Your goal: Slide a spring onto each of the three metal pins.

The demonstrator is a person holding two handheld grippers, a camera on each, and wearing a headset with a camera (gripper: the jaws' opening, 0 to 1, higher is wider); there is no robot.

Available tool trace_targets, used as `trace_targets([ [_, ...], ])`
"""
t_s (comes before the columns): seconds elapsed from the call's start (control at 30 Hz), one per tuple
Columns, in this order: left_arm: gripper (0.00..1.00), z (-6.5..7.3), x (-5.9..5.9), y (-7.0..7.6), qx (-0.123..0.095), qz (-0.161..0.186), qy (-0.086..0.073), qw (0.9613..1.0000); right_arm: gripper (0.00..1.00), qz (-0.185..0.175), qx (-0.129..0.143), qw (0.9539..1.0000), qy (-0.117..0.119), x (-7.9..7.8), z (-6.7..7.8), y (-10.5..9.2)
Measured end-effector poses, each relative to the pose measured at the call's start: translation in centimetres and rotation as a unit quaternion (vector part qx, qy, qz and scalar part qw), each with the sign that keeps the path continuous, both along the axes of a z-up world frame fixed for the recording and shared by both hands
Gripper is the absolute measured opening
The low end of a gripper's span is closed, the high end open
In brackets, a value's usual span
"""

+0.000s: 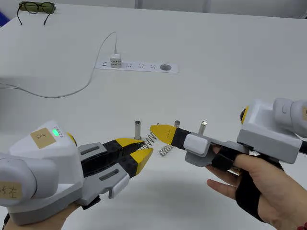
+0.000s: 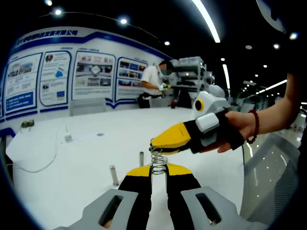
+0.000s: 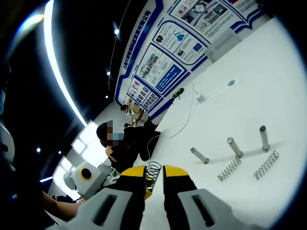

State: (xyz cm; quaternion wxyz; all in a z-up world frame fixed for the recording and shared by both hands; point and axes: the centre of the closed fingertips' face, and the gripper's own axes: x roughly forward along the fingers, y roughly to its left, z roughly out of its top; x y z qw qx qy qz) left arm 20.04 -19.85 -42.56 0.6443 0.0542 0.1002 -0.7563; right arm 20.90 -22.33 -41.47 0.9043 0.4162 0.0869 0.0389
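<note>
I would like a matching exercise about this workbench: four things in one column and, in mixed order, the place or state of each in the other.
Things:
1. held spring
2. loose spring
3. metal pins
4. glasses

Places or states:
A. at the far left corner of the table
B. standing upright on the table
C. lying on its side on the table
D. up off the table

Pairs: 1-D, 2-C, 3-B, 4-A.

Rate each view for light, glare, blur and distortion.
Head view: even, soft light, weak shadows on the table, all sharp. Left gripper view: fisheye bows the wall; the ceiling light glares; the spring is crisp. Right gripper view: rolled and strongly bowed; the light strip blows out; pins and loose springs are clear.
</note>
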Motion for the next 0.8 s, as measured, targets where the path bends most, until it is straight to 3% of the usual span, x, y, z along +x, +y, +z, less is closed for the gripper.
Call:
trace_targets([
  [0.2, 0.1, 0.2, -0.1, 0.1, -0.001, -0.001, 0.002, 1.0, 0.12, 0.01, 0.024, 0.9996, -0.007, 0.0, 0.3, 0.4],
  [0.43, 0.11, 0.1, -0.1, 0.1, 0.006, -0.004, -0.009, 0.9999, 0.11, 0.019, 0.014, 0.9996, -0.013, 0.0, 0.5, 0.7],
  [0.6, 0.11, -0.2, -0.1, 0.0, 0.018, -0.004, -0.018, 0.9997, 0.11, 0.024, -0.032, 0.9991, -0.011, 0.0, 0.5, 0.7],
  [0.8, 0.16, -1.2, 0.4, 0.1, 0.037, -0.001, -0.035, 0.9987, 0.11, 0.033, -0.101, 0.9943, -0.003, 0.1, 0.4, 0.2],
])
